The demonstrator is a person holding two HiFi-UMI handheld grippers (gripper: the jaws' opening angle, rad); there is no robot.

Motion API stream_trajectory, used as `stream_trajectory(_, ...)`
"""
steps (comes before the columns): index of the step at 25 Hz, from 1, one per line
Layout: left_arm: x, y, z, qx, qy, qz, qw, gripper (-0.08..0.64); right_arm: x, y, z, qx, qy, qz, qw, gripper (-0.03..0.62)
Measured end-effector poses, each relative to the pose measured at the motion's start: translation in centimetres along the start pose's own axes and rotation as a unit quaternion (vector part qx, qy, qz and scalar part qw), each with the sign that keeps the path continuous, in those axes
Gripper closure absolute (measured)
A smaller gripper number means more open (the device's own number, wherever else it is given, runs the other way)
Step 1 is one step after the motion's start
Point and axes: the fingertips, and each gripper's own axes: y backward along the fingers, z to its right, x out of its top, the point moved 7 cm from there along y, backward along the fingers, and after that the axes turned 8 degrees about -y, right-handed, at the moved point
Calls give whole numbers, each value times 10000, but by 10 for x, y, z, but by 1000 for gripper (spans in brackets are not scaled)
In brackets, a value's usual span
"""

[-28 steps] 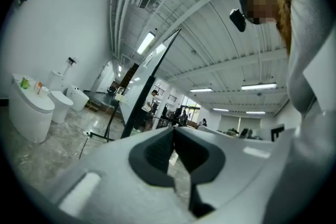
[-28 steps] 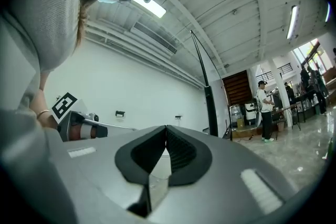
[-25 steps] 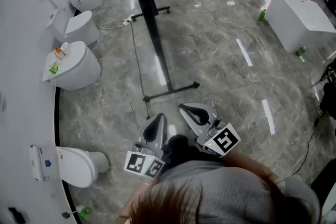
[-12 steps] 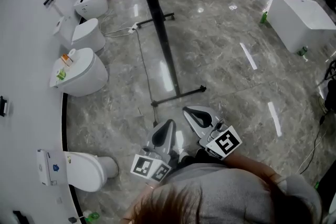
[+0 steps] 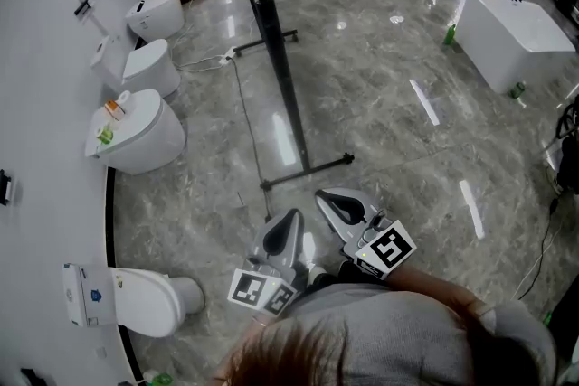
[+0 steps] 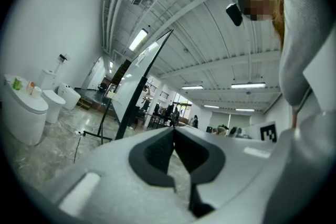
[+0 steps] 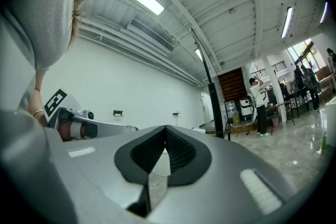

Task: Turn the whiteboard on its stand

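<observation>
Both tongs are clenched with nothing between the jaws: the left gripper and the right gripper are side by side, level, touching nothing. Ahead of them, apart, the black-framed white whiteboard on its black metal stand stands edge-on on the grey marble floor. White ceramic toilets line the floor's left edge. A white rectangular bathtub sits toward its far right.
</observation>
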Motion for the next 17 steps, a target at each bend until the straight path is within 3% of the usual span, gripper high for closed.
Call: stream_trajectory(17,2,0,-9,29,123,38,9999,563,0,-8,0,56,123,-107,9999,588)
